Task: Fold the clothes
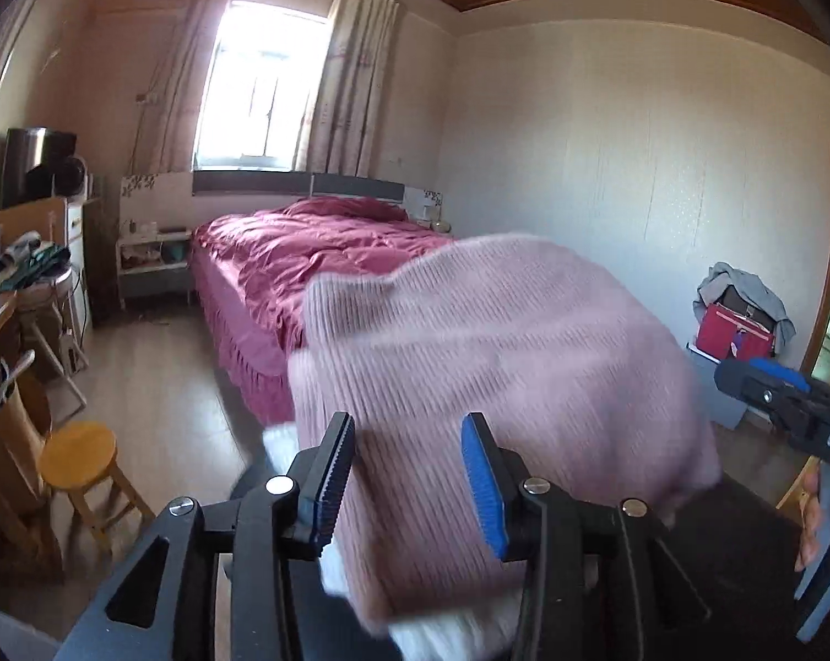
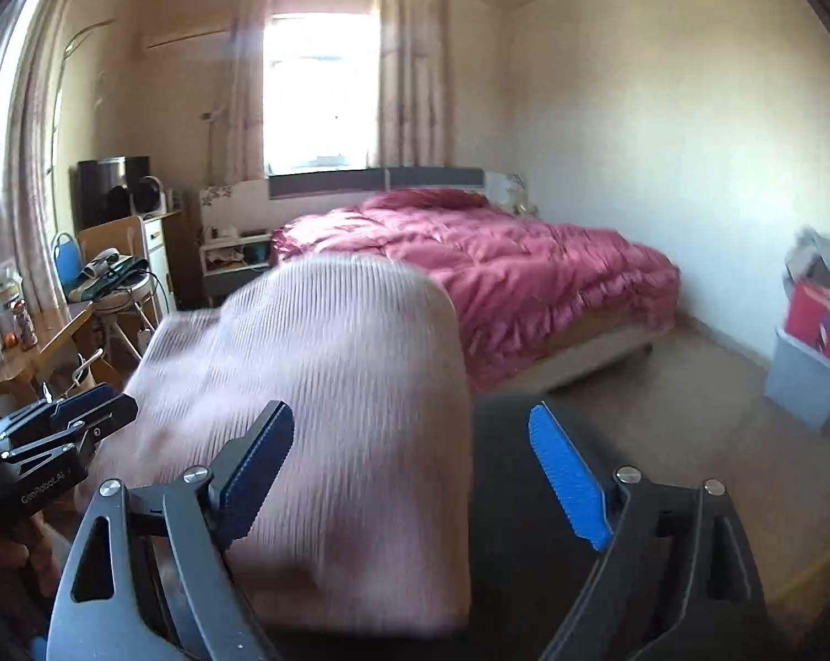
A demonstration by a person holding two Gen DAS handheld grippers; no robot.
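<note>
Left claw [image 1: 409, 473] straddles the pink sweater [image 1: 497, 363], pads apart, not clamped; right claw [image 2: 415, 473] gapes wide. Unheld knit could slump and undo its fold.

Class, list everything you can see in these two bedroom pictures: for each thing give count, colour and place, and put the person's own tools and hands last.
knitted garment: one, pale pink ribbed, blurred, in the foreground between the left gripper's fingers
bed: one, magenta quilt, under the window
window: one, bright, back wall, with pale curtains
nightstand: one, white, beside the bed's head
round stool: one, light wood, on the floor at left
red box: one, by the right wall, grey cloth on top
blue chair: one, far left
left gripper: one, black with blue pads, jaws apart around the garment
right gripper: one, black with blue pads, jaws wide, empty
hand: one, holding the right gripper's handle
</note>
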